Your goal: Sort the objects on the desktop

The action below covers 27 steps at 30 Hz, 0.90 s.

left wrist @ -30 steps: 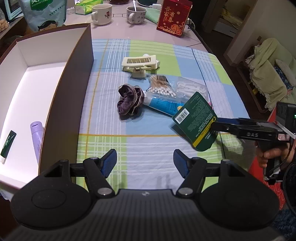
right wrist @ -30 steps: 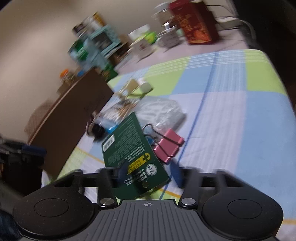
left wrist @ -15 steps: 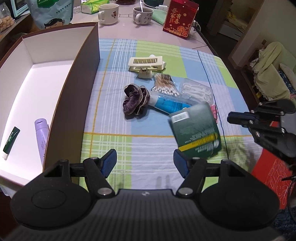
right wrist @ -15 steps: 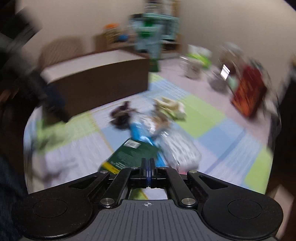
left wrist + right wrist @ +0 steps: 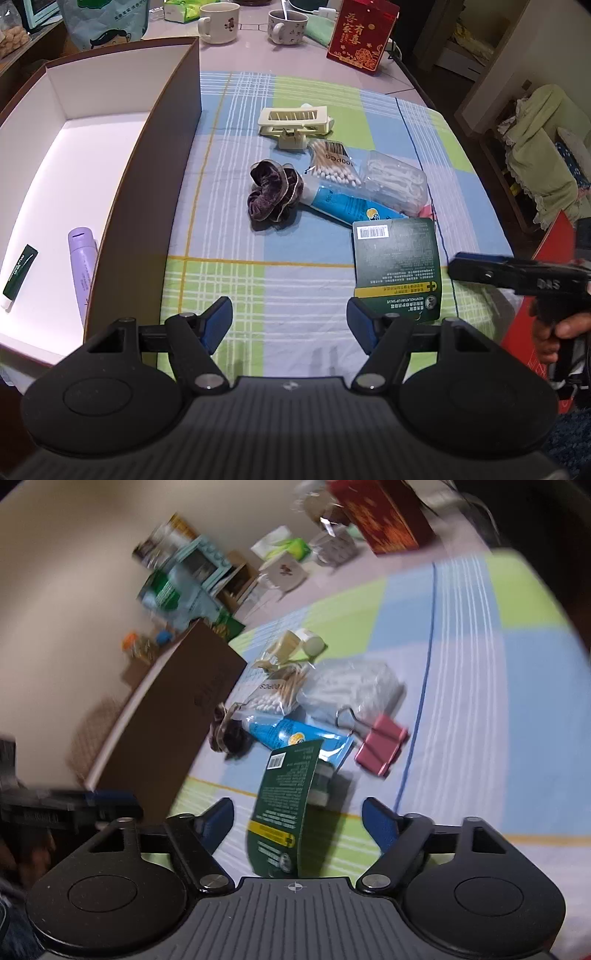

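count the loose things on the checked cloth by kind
Hair things: 2, scrunchie, cream claw clip
Cotton swab packs: 1
Floss pick packs: 1
Tubes: 1, blue
Green cards: 1
Pink binder clips: 1
Total: 7

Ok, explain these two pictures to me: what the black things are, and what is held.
No robot here: a person holds a two-finger gripper in each hand, each with a camera looking along its fingers. One picture is from the left gripper, the other from the right gripper. Both stand open and hold nothing. On the checked cloth lie a green card, a purple scrunchie, a blue tube, cotton swabs, a cream hair clip and a pink binder clip. The brown box holds a purple tube and a small green tube.
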### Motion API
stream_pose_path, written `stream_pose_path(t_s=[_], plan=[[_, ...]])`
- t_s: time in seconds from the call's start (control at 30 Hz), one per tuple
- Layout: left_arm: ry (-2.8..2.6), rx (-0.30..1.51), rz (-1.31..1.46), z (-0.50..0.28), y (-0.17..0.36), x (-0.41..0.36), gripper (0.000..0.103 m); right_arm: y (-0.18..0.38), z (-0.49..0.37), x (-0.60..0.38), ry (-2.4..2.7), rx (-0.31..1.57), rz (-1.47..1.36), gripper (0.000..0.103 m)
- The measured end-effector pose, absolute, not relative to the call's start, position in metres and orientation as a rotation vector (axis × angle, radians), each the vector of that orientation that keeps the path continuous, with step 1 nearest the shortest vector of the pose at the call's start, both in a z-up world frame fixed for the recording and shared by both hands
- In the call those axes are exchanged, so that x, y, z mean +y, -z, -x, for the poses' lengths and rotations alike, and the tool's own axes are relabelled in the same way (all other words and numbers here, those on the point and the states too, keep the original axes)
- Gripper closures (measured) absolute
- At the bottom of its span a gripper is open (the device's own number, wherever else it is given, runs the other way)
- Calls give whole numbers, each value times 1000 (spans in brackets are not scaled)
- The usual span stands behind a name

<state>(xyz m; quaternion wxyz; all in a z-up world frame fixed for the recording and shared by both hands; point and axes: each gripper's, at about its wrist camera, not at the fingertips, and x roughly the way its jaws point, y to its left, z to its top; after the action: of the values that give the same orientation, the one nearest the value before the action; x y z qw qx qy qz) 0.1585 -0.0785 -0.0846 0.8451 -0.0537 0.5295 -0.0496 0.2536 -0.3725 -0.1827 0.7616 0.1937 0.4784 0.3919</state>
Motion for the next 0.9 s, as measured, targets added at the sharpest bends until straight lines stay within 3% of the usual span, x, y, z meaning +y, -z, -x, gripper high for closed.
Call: stream_pose_path(t_s=[0.03, 0.07, 0.1, 0.17, 0.33, 0.43, 0.5, 0.57, 0.7, 0.9], plan=[[107, 1116, 111, -159, 84, -79, 39, 190, -255, -370, -859, 1067, -455, 49], [109, 1115, 111, -159, 84, -79, 39, 196, -255, -366, -854, 1089, -464, 63], [111, 1114, 110, -159, 84, -79, 39, 202, -255, -360, -852, 1108, -450, 86], [112, 1113, 106, -158, 84, -80, 39, 201, -251, -347, -880, 1102, -401, 92], [104, 1121, 112, -155, 87, -77, 38, 160, -229, -315, -926, 937, 20, 92], [112, 1118, 117, -154, 89, -78, 38, 139, -207, -293, -921, 760, 416, 92], [120, 1113, 117, -155, 89, -80, 38, 138, -186, -278, -913, 609, 734, 100], [126, 1111, 117, -155, 90, -81, 38, 143, -169, -273, -916, 496, 963, 100], [131, 1115, 116, -156, 94, -84, 38, 154, -155, -274, -1032, 535, 1030, 99], [126, 1120, 97, -159, 97, -85, 38, 158, -162, -295, -981, 747, 784, 99]])
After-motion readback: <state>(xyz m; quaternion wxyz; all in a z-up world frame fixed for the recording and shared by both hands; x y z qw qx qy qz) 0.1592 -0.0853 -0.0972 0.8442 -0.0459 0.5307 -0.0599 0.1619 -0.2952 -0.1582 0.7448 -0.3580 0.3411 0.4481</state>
